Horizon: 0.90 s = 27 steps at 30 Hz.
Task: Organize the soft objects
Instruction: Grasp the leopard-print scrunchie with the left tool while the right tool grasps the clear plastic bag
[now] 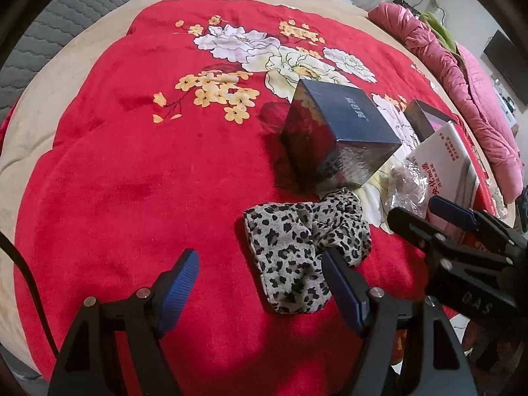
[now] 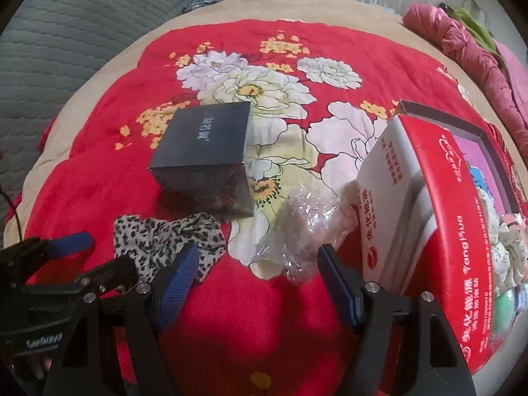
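Left gripper (image 1: 260, 274) low over red floral blanket (image 1: 132, 181), fingers spread, nothing between. Right gripper (image 2: 257, 267) alongside, fingers spread too. Leopard-print cloth (image 1: 297, 247) crumpled on blanket just ahead of left gripper. Beyond: dark box (image 1: 340, 132), clear plastic bag (image 2: 307, 227), red-and-white carton (image 2: 429, 214). Far edge: pink quilt (image 1: 462, 82), grey quilted cover (image 2: 66, 39).

Red carton (image 2: 452, 231) cut off at right edge; bag (image 2: 303, 227) contents unclear
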Tool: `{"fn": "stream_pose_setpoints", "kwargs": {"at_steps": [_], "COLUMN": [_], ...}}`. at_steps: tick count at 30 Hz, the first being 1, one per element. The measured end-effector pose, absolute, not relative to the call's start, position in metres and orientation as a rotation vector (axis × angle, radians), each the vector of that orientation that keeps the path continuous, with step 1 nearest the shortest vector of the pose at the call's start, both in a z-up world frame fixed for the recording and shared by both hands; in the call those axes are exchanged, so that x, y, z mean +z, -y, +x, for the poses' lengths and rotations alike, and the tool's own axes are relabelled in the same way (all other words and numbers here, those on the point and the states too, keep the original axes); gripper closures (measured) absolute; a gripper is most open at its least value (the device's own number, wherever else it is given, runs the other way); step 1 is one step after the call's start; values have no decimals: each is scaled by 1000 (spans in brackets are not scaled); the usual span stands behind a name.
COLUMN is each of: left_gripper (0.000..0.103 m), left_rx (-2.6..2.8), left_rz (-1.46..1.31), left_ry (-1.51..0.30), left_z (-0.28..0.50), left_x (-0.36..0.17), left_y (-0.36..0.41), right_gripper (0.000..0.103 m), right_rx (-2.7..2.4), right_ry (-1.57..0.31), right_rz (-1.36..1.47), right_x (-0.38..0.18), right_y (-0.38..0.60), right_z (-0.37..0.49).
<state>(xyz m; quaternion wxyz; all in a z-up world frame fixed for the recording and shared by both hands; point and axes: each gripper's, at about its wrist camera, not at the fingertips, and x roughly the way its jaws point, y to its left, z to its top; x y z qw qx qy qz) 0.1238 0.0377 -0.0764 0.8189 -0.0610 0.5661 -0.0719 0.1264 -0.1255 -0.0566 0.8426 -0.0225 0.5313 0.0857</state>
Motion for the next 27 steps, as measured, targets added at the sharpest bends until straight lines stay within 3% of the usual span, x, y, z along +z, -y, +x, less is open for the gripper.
{"fn": "stream_pose_setpoints", "kwargs": {"at_steps": [21,23,27], "left_gripper": [27,27,27], "left_rx": [-169,-167,-166], "left_rz": [-142,-142,-134], "left_ry": [-1220,-1223,-1226], "left_z": [134,134,135], "left_x": [-90,-91,-94], "left_y": [-35,-35,-34], "right_gripper": [28,31,49], "right_rx": [11,-8,-49], "right_ry": [-1151,-1152,-1141], "right_rz": [-140,-164,-208], "right_x": [-77,-79,-82], "right_y": [113,111,115], "right_z": [154,155,157]}}
